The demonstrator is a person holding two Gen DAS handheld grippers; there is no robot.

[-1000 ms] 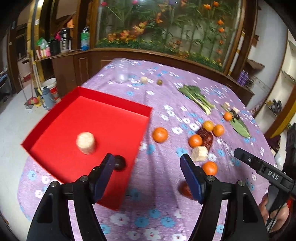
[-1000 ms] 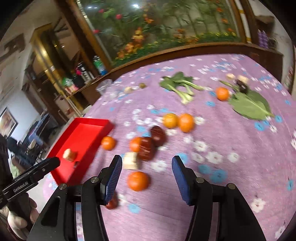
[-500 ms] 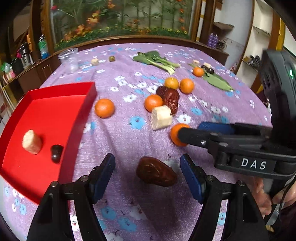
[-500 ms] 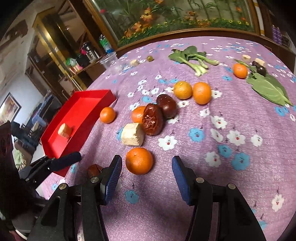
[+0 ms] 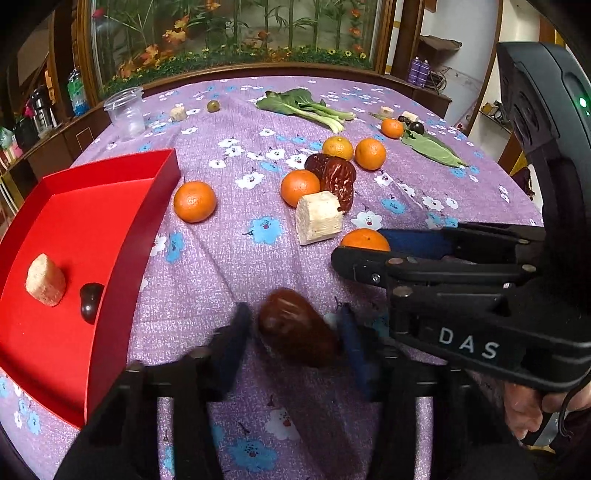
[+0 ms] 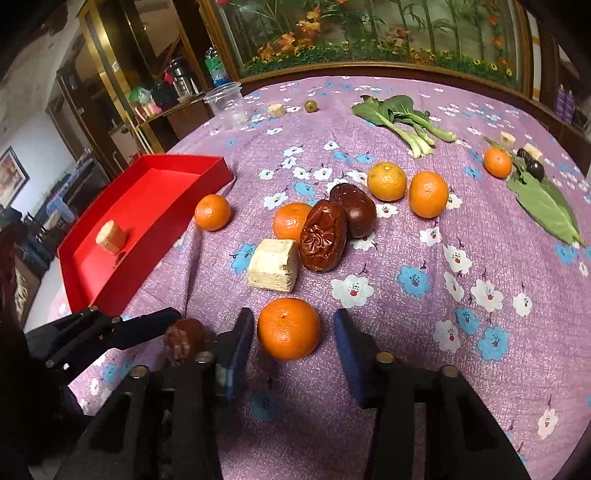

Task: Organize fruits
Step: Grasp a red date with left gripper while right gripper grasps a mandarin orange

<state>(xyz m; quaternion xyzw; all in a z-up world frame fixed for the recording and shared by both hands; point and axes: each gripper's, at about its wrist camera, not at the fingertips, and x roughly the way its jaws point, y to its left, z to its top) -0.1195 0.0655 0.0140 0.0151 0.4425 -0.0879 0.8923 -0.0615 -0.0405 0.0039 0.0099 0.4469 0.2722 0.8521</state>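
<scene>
Left gripper (image 5: 291, 328) jaws narrowed around date (image 5: 295, 332), right gripper (image 6: 293, 332) flanking orange (image 6: 289, 328)

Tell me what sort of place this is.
Probably a home dining or living room: a table under a purple floral tablecloth, a wood-framed glass panel with plants, and cluttered wooden shelves.
</scene>
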